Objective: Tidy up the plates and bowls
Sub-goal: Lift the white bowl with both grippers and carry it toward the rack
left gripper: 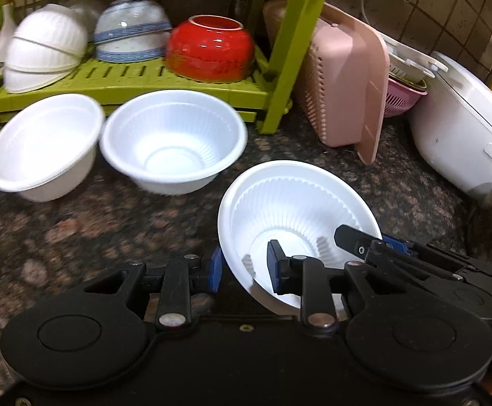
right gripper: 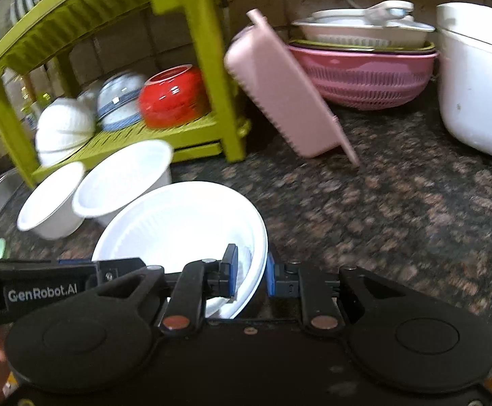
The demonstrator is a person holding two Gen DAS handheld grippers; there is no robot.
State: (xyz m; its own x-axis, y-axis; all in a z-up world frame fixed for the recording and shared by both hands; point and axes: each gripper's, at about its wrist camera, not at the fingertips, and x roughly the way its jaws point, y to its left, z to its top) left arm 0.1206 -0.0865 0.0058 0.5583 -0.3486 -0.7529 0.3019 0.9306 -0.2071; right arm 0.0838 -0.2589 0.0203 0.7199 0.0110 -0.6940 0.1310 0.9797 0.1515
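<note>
**Two grippers on one white bowl**

Straddling the near rim of the ribbed white bowl (left gripper: 296,216) with the left gripper (left gripper: 246,270): one blue pad outside the wall, the other inside, a visible gap between pad and plastic, so jaws parted, not clamped. Same story from the other side with the right gripper (right gripper: 250,274) — one pad inside the bowl, one outside the rim, spaced apart around the wall; pinching or only bracketing, cannot tell for sure, though looks loose.

Sitting tilted on the speckled countertop (left gripper: 93,223), in front of the green rack (left gripper: 273,50), mouth turned toward the cameras. Two more white bowls (left gripper: 174,138) upright just beside each other nearer the rack, likely the stack to join. Red bowl (left gripper: 212,47) and others upside down on the rack shelf.

Judging by the thin fluted wall: light, disposable-type plastic, springy, easy to buckle under a hard squeeze and slick on the pads. Best hold at the rolled rim, where stiffest, with gentle pressure. Risk of popping free or skating across the stone if nudged.
</note>
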